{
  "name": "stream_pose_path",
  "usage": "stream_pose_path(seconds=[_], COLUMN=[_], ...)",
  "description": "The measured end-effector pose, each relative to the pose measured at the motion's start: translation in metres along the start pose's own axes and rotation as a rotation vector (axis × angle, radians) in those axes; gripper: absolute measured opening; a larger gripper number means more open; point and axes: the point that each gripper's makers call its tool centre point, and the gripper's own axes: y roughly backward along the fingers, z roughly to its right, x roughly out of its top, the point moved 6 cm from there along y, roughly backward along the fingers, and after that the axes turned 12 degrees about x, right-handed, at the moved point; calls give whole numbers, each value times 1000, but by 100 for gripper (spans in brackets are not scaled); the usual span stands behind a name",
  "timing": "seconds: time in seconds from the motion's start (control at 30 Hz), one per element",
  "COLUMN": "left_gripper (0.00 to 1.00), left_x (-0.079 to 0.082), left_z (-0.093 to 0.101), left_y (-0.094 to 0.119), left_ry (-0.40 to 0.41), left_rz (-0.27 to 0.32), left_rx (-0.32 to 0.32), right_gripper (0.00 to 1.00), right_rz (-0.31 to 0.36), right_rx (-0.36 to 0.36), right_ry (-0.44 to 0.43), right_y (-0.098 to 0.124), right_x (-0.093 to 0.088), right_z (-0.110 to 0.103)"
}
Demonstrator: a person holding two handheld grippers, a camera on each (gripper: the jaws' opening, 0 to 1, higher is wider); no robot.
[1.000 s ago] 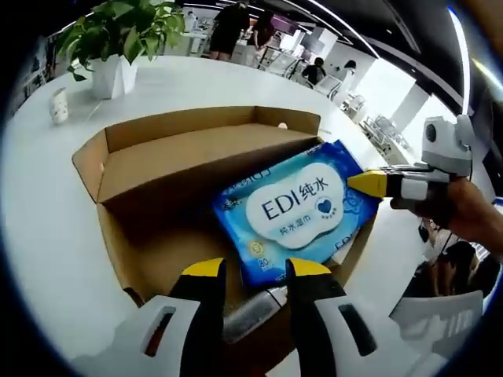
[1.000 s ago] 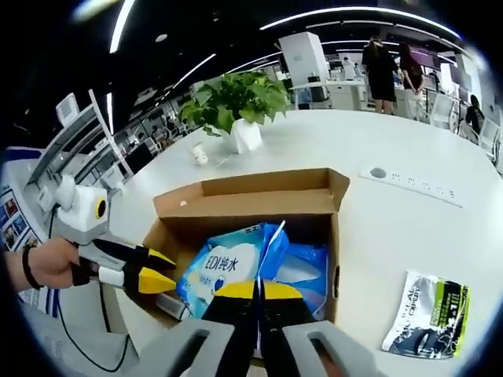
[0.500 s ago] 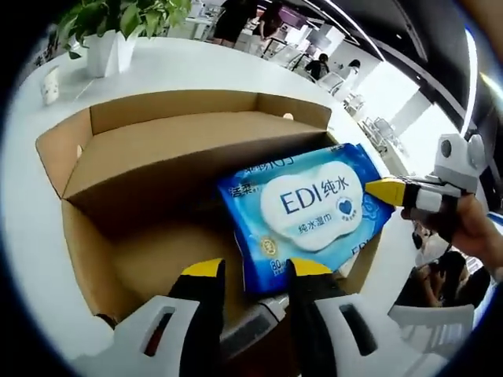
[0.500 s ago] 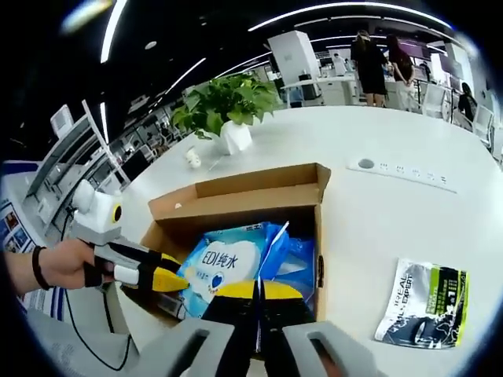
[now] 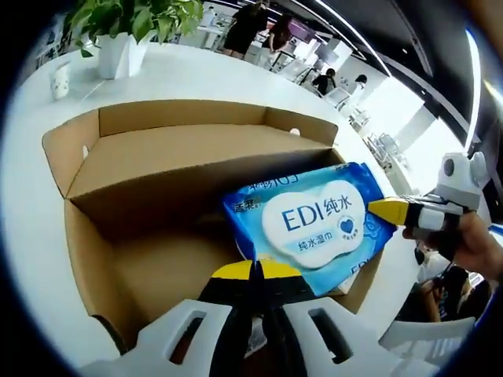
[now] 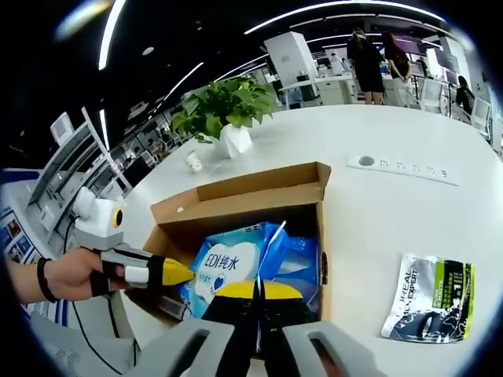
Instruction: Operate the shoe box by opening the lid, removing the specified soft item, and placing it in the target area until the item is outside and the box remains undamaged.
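White, glossy tabletop (image 6: 393,212) in an open-plan office carried an open brown cardboard shoe box (image 5: 157,169), its lid folded back toward a potted green plant in a white faceted pot (image 6: 228,110). Inside the box, a blue soft pack of wet wipes with a white label reading "EDI" (image 5: 310,220) was tilted up against the box's near-right corner, partly raised above the rim. In the left gripper view, the left gripper (image 5: 253,271) had its yellow-tipped jaws pressed together at the pack's lower edge, apparently pinching it, while the right gripper (image 5: 385,208) entered from the right, its yellow tip touching the pack's far corner. In the right gripper view, the right gripper's (image 6: 258,289) jaws were clenched on the blue edge of the pack (image 6: 236,263), a thin flap of which rose between them; the left gripper (image 6: 177,272), held in a person's hand (image 6: 67,275), met the pack from the left. A flat white-and-green printed sachet (image 6: 428,298) lay on the table, well apart from the box, near a white flush-mounted socket strip (image 6: 405,169).
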Motion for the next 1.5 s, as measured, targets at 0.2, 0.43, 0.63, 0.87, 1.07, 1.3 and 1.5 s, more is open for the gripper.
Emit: stream_pose_path(seconds=[0.2,0.43,0.63,0.87,1.07,1.3,1.5], left_gripper=[0,0,0,0,0,0,0], left_x=[5,17,23,31,39,50,59], left_z=[0,-1,0,2,6,14,23], left_y=[6,24,34,42,49,55,60], left_ry=[21,18,13,1,3,-12,-23], left_rz=[17,76,104,129,160,184,203], left_rx=[3,4,-2,-7,-12,-21,-32], right_gripper=[0,0,0,0,0,0,0], right_rz=[7,50,67,85,107,136,160], right_rx=[-3,20,27,29,29,28,22], right_ry=[-2,-7,-2,-5,-8,-13,-18], right_y=[1,7,10,15,21,30,39], right_x=[0,5,8,11,15,21,26], right_z=[-1,-8,-11,-14,-16,-15,-14])
